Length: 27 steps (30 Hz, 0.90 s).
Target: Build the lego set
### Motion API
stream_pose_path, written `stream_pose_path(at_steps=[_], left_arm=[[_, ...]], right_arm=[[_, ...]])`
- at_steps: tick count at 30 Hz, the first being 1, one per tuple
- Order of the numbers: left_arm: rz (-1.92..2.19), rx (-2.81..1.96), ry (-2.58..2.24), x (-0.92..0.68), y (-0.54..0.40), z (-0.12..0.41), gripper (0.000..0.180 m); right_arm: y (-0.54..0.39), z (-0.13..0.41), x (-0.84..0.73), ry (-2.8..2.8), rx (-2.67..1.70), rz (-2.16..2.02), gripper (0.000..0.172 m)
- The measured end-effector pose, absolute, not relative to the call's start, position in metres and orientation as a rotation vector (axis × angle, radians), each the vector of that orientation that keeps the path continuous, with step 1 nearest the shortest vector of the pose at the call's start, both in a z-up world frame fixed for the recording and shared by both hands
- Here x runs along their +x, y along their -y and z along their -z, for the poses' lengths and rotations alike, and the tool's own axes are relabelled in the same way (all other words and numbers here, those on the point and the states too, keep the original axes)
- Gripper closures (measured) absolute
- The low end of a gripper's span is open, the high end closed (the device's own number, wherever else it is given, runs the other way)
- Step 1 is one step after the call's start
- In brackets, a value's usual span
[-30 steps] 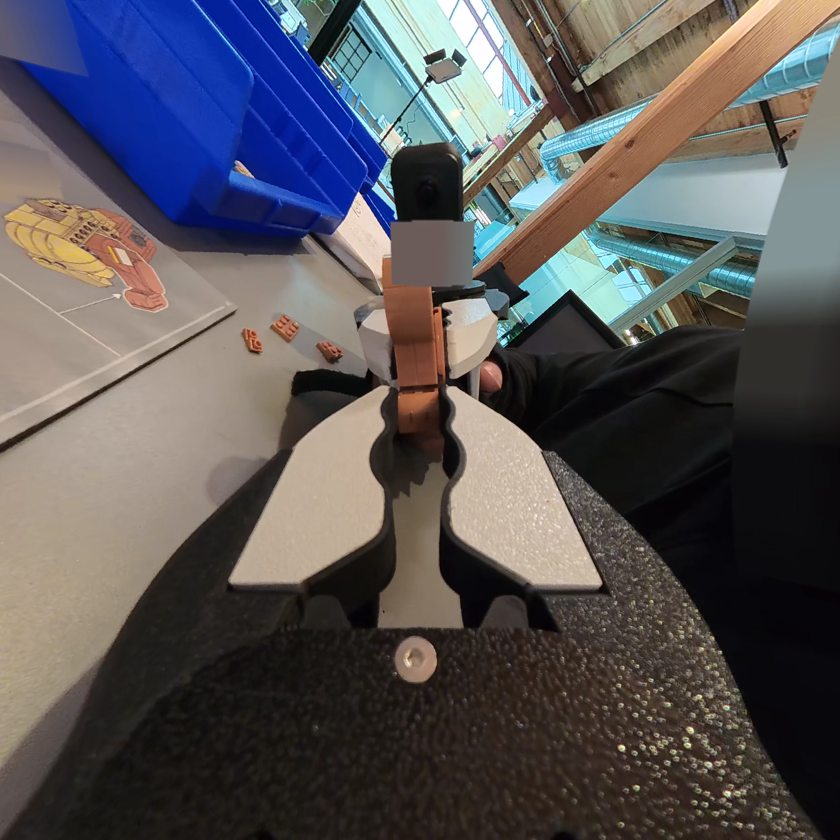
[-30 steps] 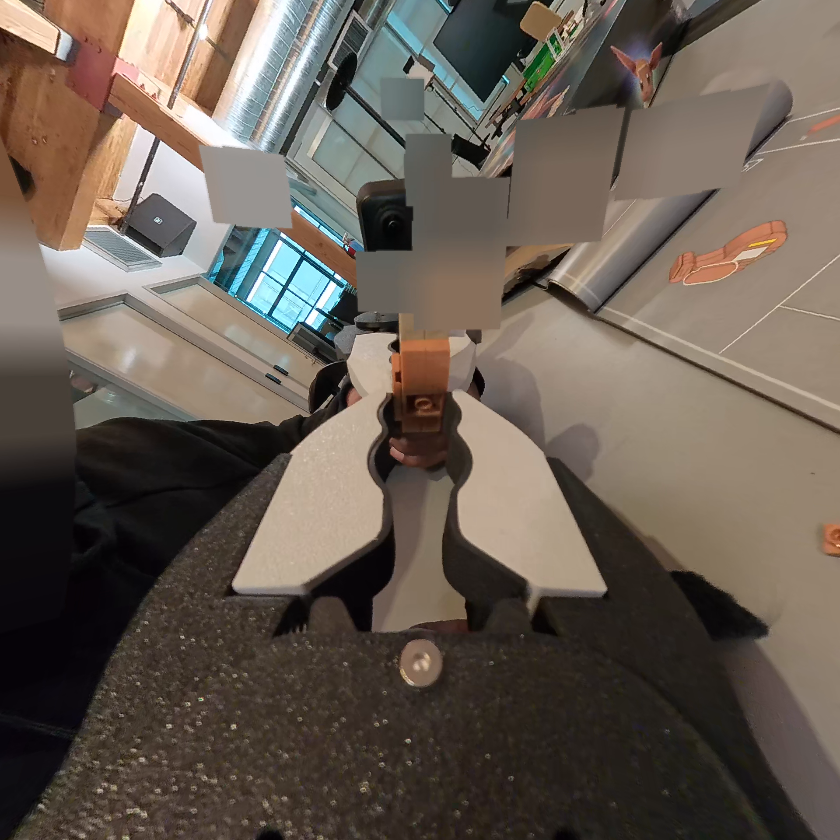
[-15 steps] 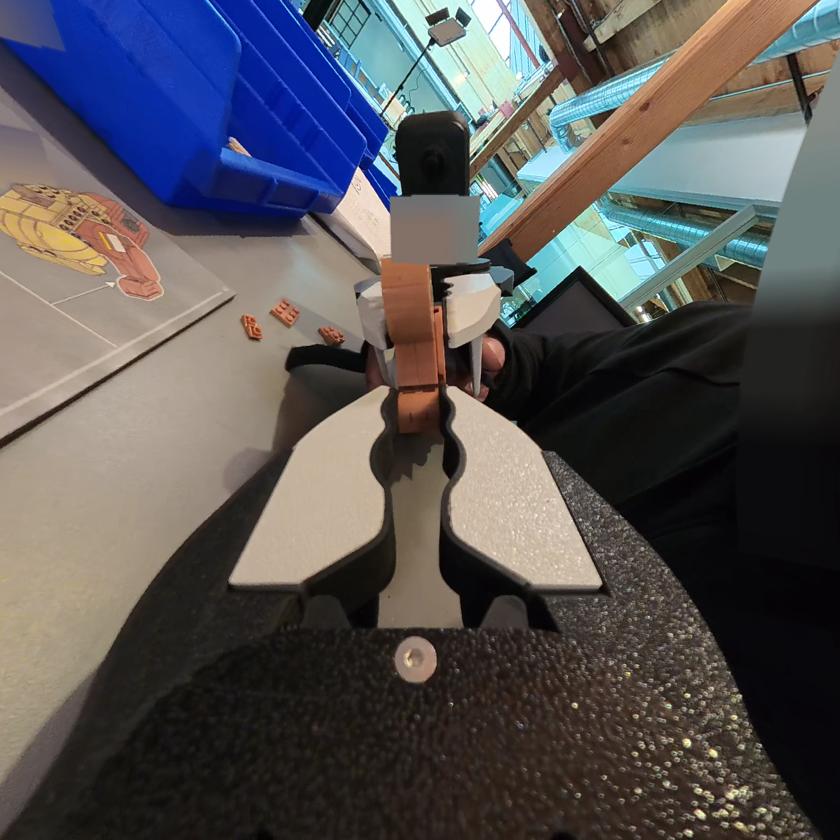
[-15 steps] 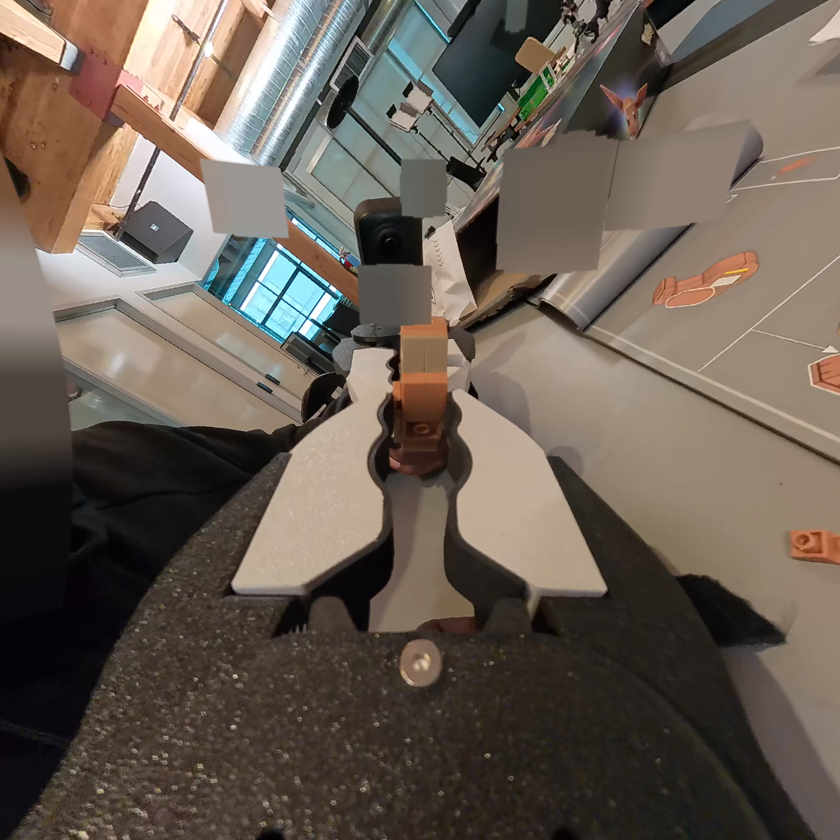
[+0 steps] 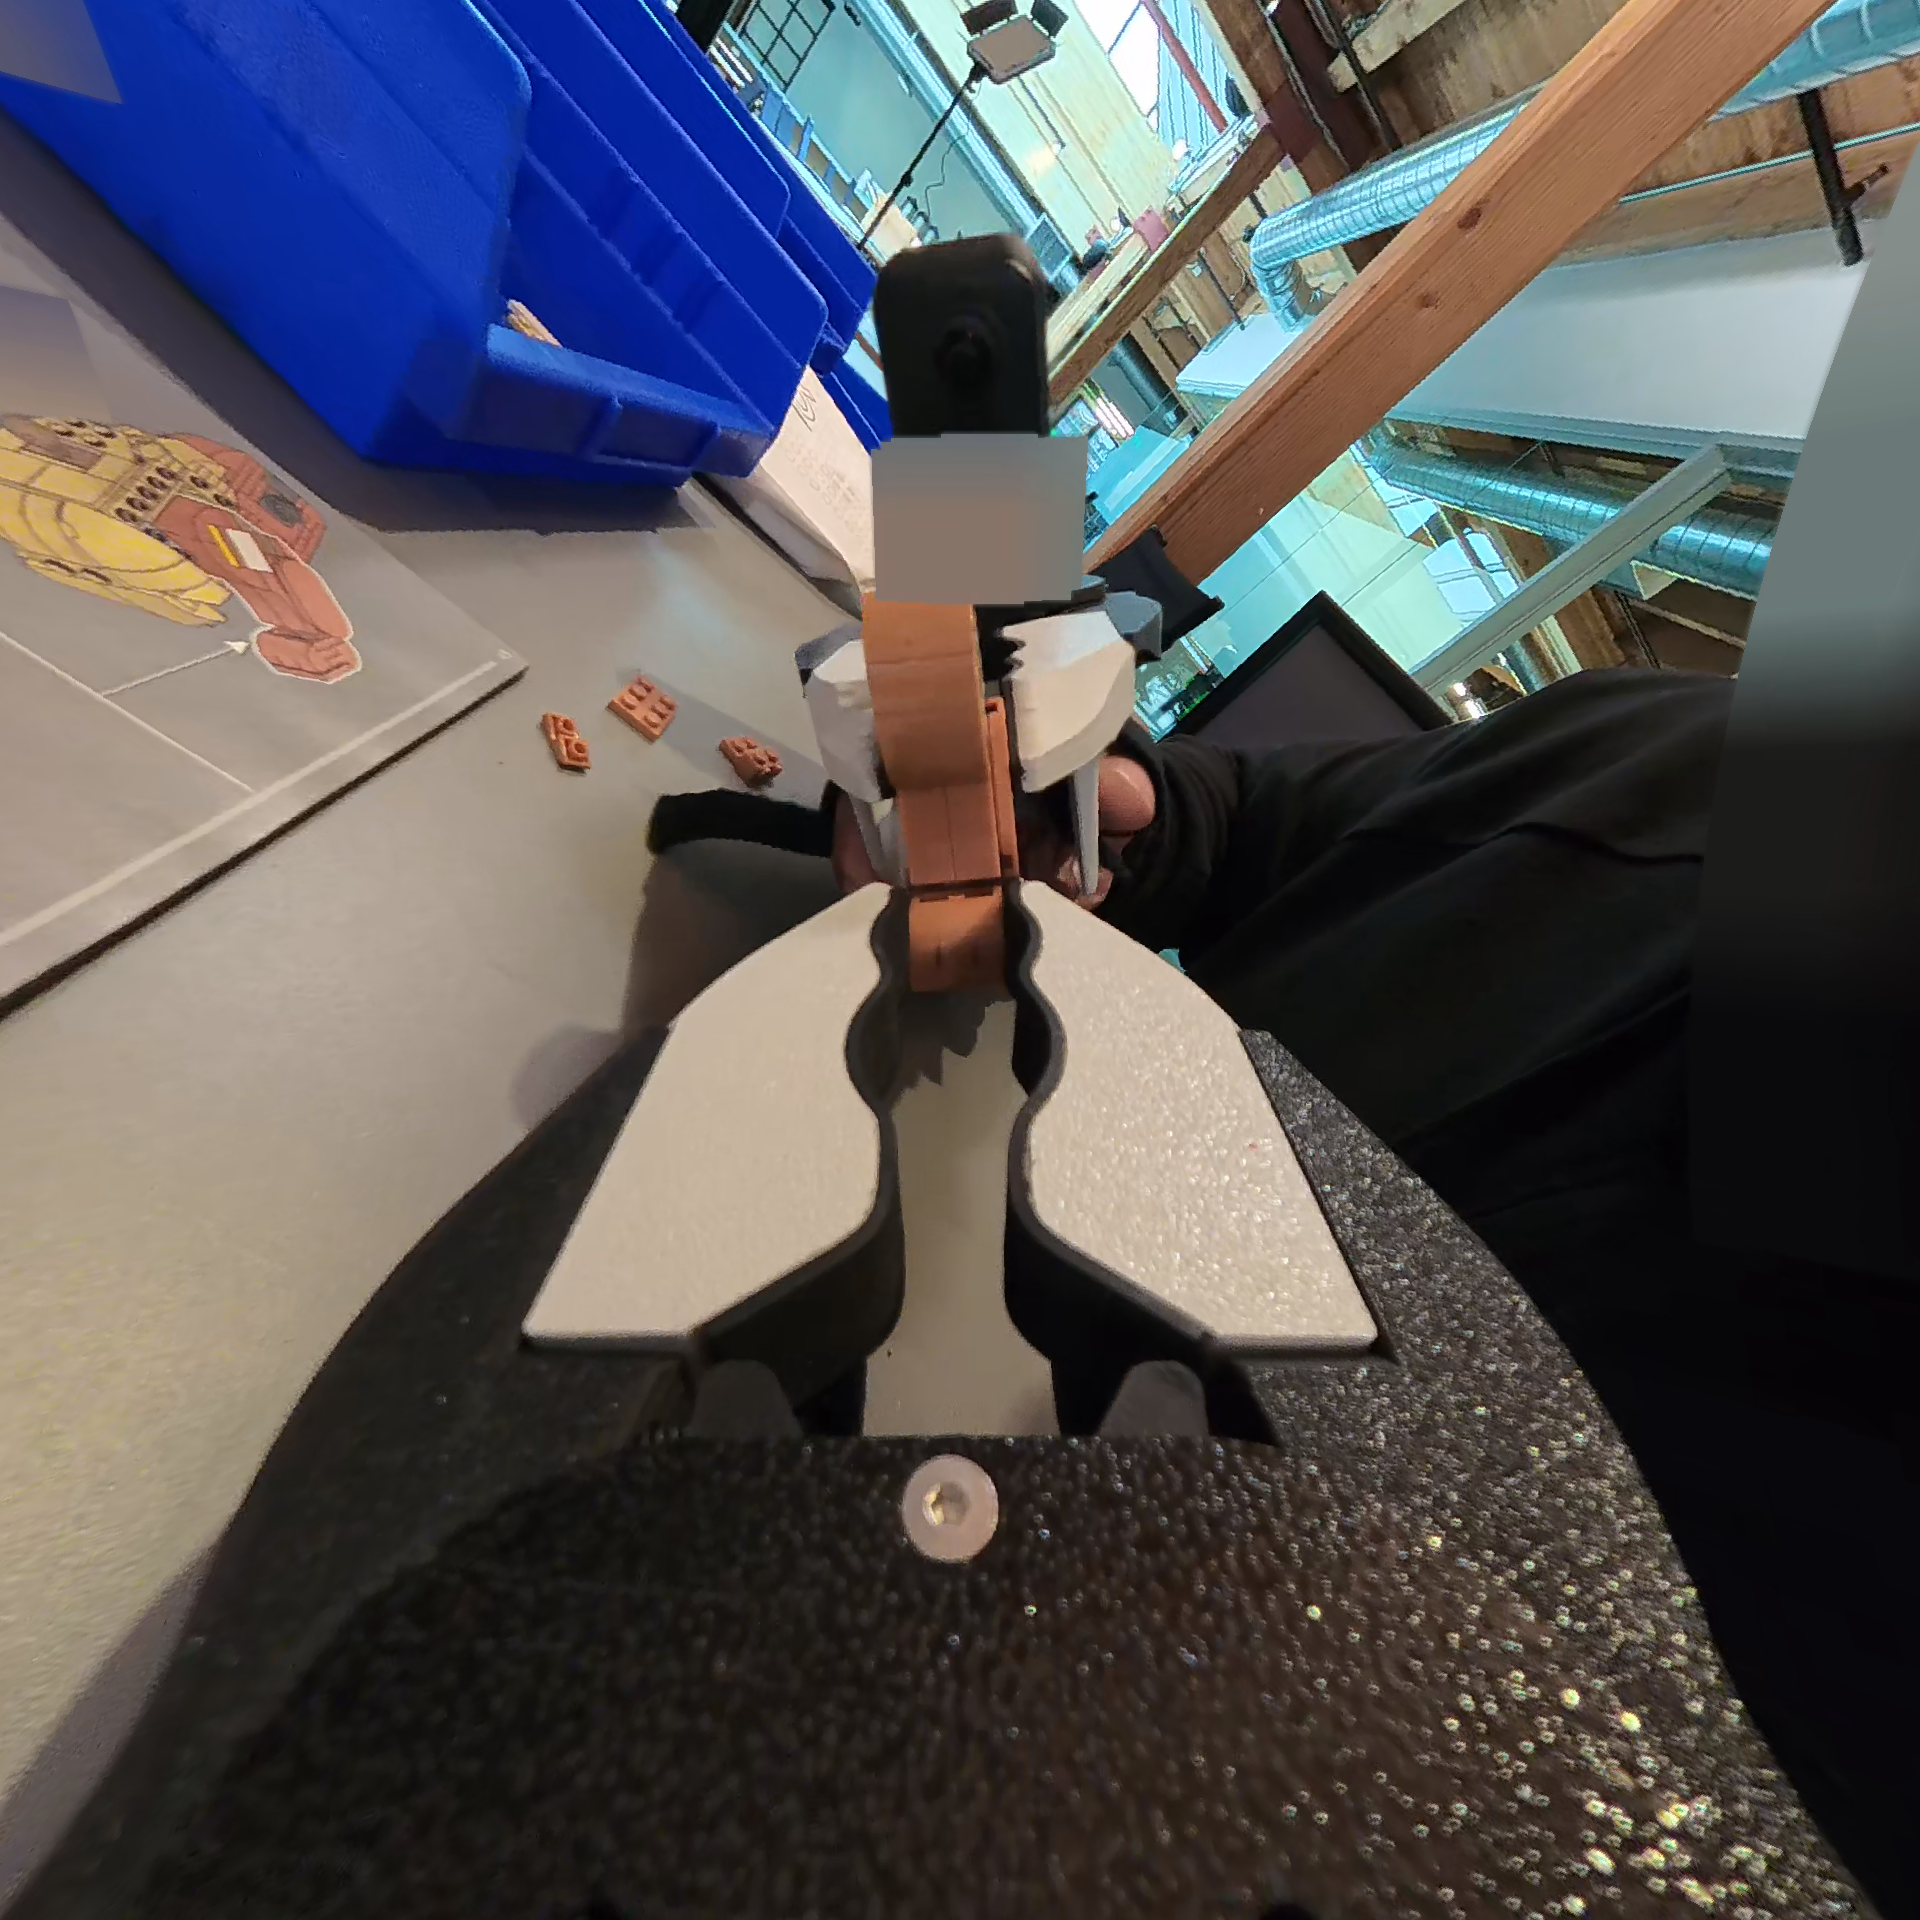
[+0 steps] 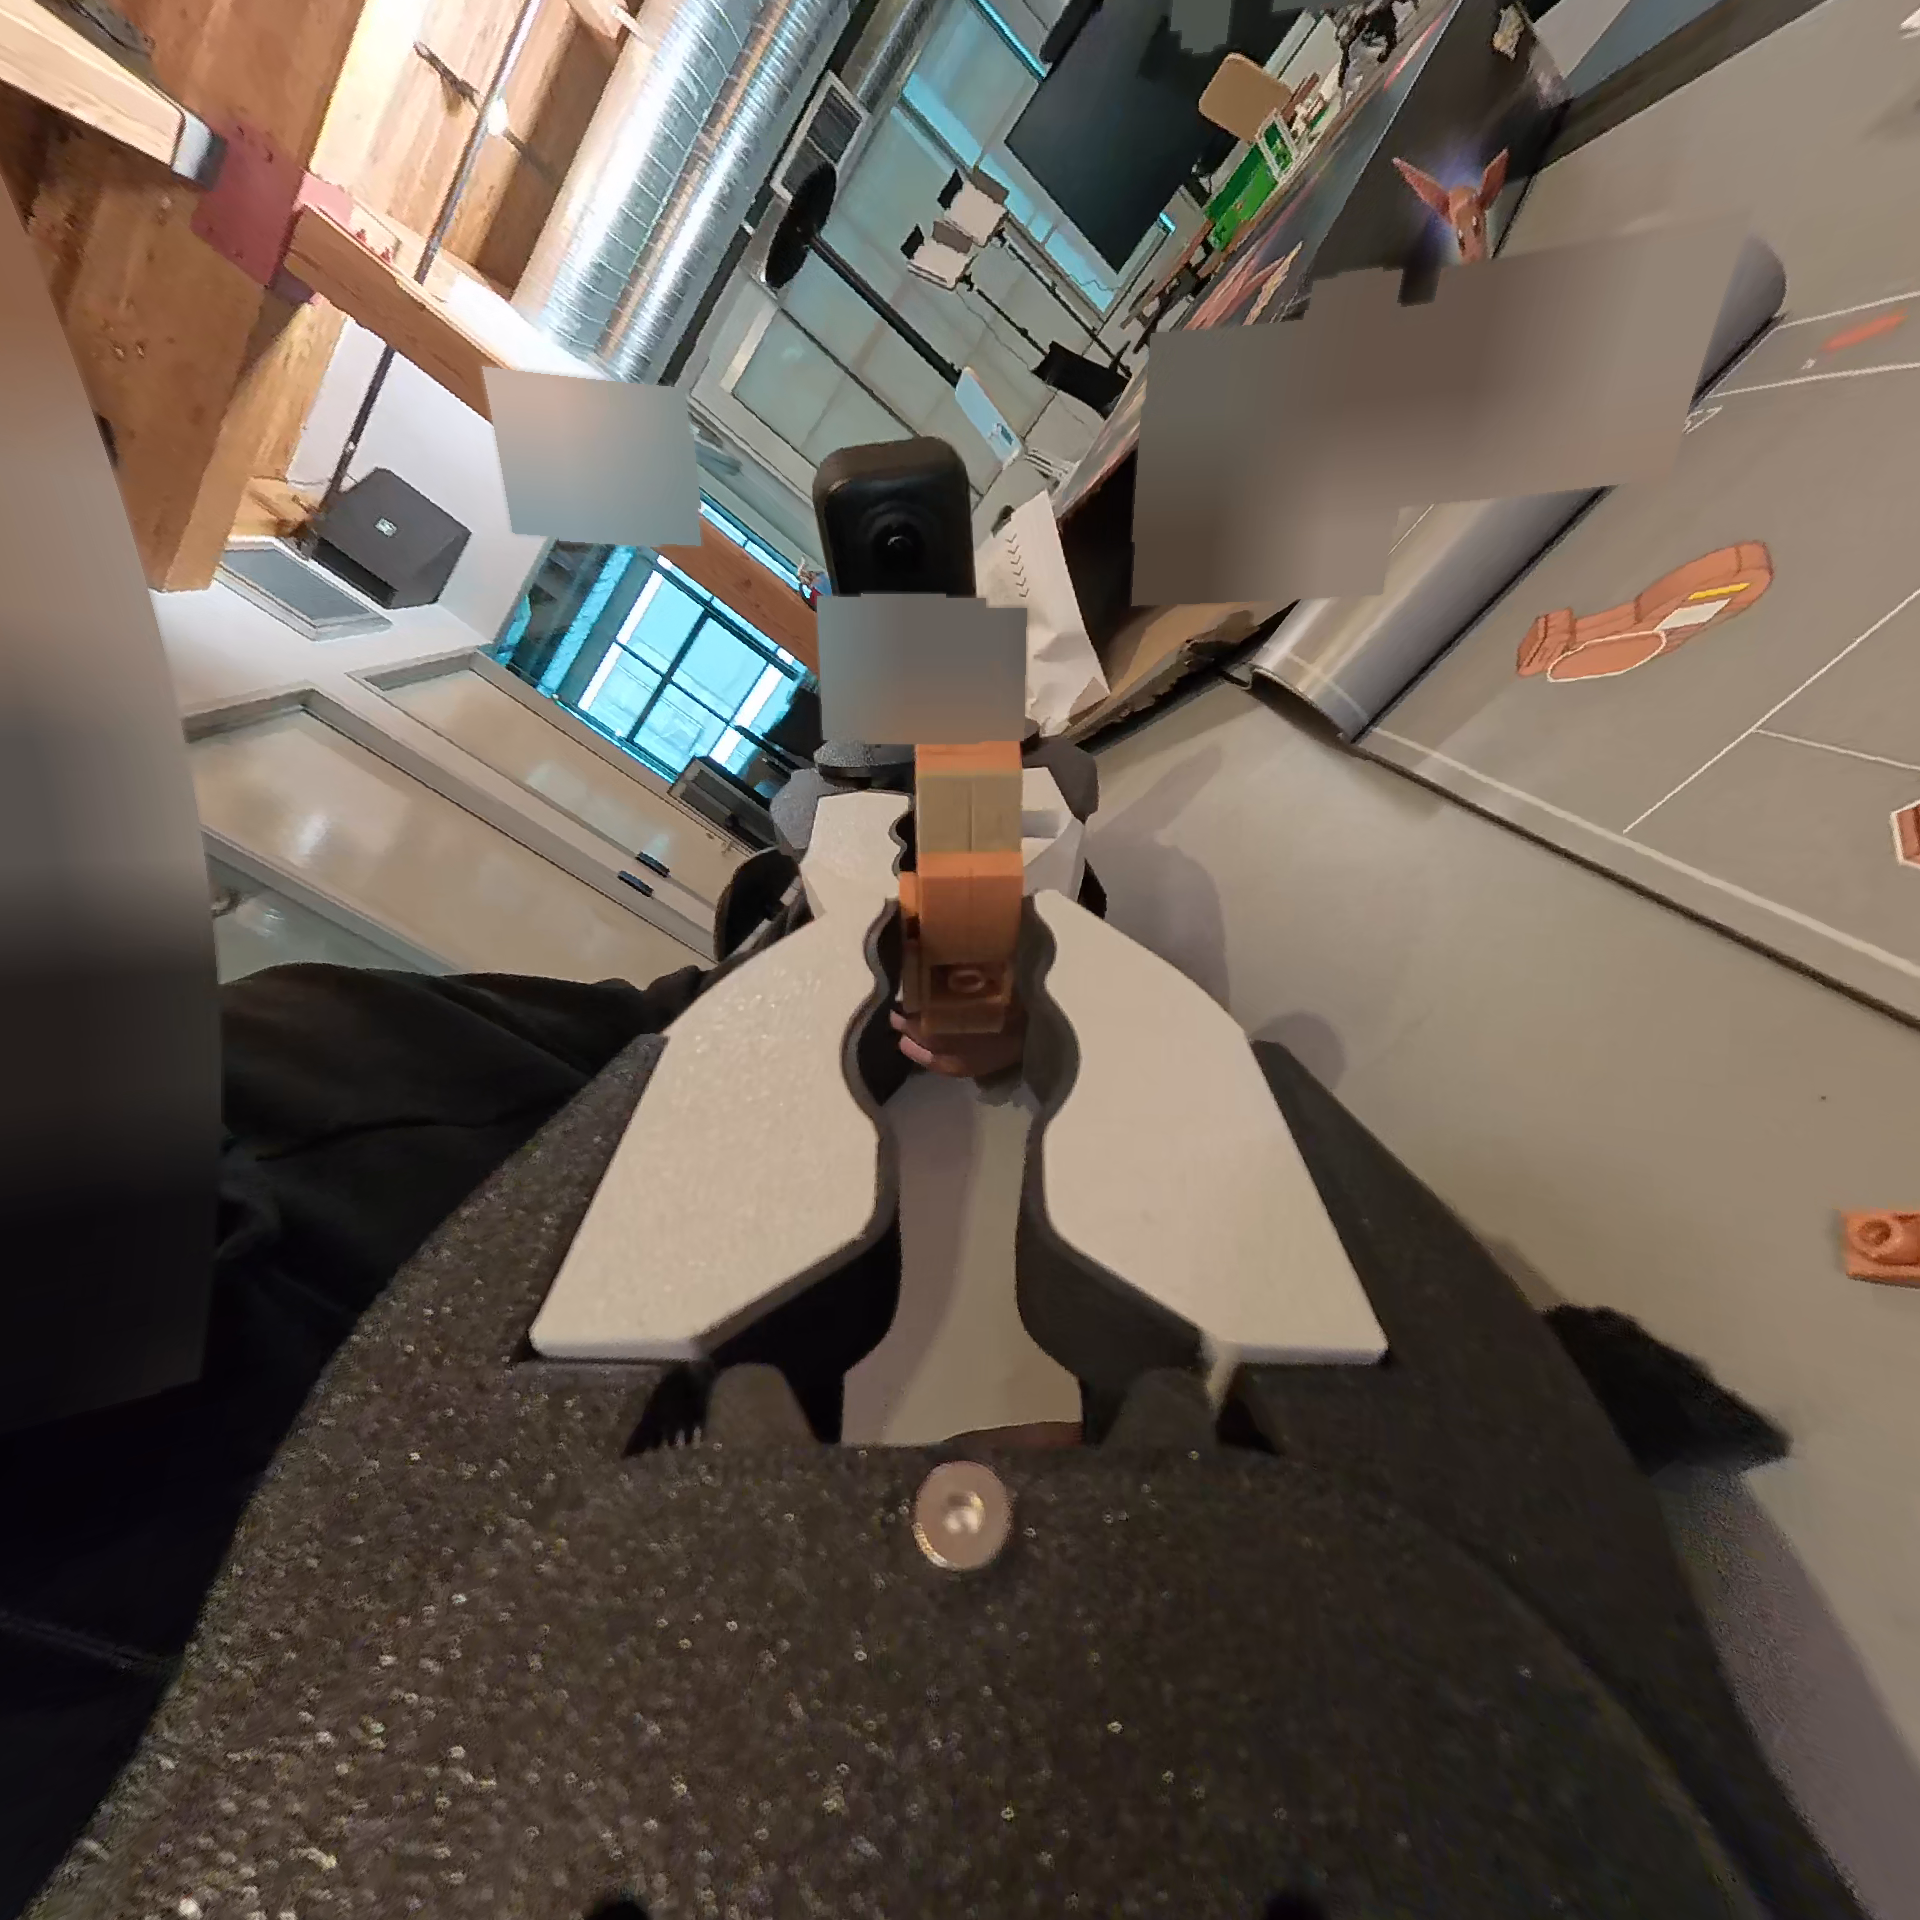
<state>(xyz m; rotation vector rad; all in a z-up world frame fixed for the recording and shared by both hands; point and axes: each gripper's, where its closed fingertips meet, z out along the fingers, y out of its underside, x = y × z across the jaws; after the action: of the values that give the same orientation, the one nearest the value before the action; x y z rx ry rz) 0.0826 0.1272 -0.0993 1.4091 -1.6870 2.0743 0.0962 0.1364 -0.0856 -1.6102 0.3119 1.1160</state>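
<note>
Both my jaws grip one brown brick assembly (image 5: 951, 831), end to end.
Since the earlier frame, a tan section (image 6: 968, 812) shows at twelve o'clock; loose bricks (image 5: 642, 709) at ten o'clock.

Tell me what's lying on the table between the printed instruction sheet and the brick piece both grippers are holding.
In the left wrist view, three small brown plates lie on the grey table between the sheet and the held brick assembly.

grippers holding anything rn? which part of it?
Both clamp one brown brick assembly from opposite ends. Left gripper pinches its narrow lower end; right gripper, facing it, pinches the other end, where a tan section sits beyond.
</note>
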Motion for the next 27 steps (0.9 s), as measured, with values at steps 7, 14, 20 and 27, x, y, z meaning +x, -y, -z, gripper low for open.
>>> stream_pose_path(at_steps=[7,14,20,27], left_arm=[[-2.099,1.417,1.681,0.083,-0.131,0.097,0.164],[-2.084,1.500,1.803,0.088,-0.144,0.104,0.164],[-2.051,1.545,1.846,0.090,-0.148,0.109,0.164],[-2.054,1.549,1.807,0.090,-0.150,0.109,0.164]], right_arm=[[-0.136,0.084,0.091,-0.336,-1.584,-1.216,0.127],[-0.133,0.085,0.096,-0.329,-1.595,-1.181,0.124],[-0.130,0.083,0.099,-0.337,-1.568,-1.198,0.124],[-0.128,0.082,0.107,-0.380,-1.512,-1.246,0.129]])
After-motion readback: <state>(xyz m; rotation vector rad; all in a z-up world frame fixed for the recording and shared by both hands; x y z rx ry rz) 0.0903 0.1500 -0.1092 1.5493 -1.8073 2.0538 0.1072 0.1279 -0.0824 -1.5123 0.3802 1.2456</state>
